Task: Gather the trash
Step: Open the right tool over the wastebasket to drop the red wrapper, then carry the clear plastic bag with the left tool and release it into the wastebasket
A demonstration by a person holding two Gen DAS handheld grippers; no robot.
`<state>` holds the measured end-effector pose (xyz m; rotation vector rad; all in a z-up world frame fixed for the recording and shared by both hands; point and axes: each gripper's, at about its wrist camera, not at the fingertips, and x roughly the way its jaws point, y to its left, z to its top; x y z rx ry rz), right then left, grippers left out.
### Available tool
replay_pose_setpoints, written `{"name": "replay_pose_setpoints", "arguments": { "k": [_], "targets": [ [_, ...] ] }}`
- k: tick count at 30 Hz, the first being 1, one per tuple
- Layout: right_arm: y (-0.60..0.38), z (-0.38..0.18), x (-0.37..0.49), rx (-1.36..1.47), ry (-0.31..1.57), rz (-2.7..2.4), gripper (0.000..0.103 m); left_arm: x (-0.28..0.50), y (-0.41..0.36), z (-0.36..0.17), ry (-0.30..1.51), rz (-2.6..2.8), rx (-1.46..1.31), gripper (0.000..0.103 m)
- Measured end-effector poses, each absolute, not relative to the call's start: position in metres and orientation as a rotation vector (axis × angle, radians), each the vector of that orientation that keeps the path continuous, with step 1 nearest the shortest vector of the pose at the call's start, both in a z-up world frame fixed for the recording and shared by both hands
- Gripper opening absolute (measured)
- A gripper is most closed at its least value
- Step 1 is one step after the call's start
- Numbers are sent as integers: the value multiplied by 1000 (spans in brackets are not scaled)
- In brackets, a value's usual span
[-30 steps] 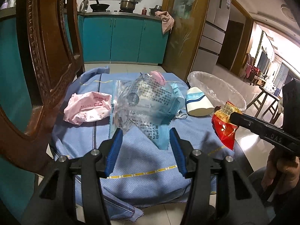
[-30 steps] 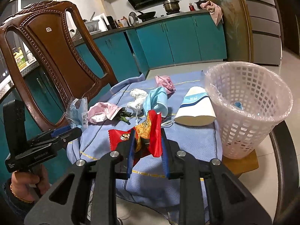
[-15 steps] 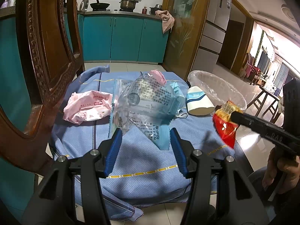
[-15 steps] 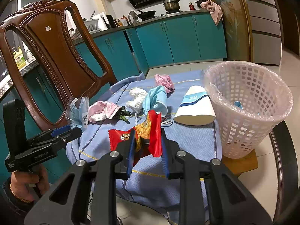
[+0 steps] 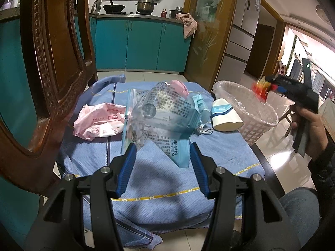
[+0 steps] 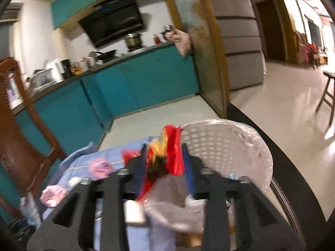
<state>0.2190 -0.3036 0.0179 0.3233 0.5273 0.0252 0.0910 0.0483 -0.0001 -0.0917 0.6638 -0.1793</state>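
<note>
My left gripper (image 5: 161, 152) is shut on a clear printed plastic bag (image 5: 159, 110), held up over the blue tablecloth (image 5: 167, 184). Off to the right, my right gripper (image 5: 270, 83) hovers over the white lattice basket (image 5: 261, 123) with a red snack wrapper (image 5: 260, 89) at its tip. Seen from the right wrist, the jaws of that gripper (image 6: 164, 146) are opening. The red wrapper (image 6: 173, 156) hangs loose between them above the lined basket (image 6: 219, 144). On the cloth lie a pink wrapper (image 5: 100, 119), a blue mask (image 5: 201, 106) and a tipped paper cup (image 5: 225, 115).
A carved wooden chair (image 5: 52, 62) stands close on the left of the table. Teal kitchen cabinets (image 5: 136, 46) run along the back and a fridge (image 5: 240, 41) stands at the right. A small pink crumpled scrap (image 5: 180, 85) lies at the table's far edge.
The right gripper swung from above the tablecloth to over the basket, carrying the red wrapper, and its jaws have spread apart. The left gripper and its bag have not moved.
</note>
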Motion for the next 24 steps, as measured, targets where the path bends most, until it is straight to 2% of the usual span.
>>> {"name": "replay_pose_setpoints", "arguments": {
  "k": [4,6,8,9,15,20,23,24],
  "targets": [
    [-314,25,171,451,476,31,62,91,46,-1,668,-178,-81,54],
    [-312,34,132,504,392,32,74,93,44,-2,673,-181,-76,54],
    [-303,31,74,556,269,26,91,94,40,-2,676,-192,-74,54],
    [-294,27,56,533,248,30,94,95,36,-1,677,-202,-69,54],
    [-302,21,38,548,246,-8,95,113,-13,16,671,-334,-55,54],
    [-329,7,36,687,240,-86,96,162,-100,54,616,-488,5,55],
    [-333,5,39,716,248,-103,96,207,-152,73,601,-562,4,57],
    [-334,5,38,714,248,-105,96,221,-166,76,604,-575,9,62]
  ]
}}
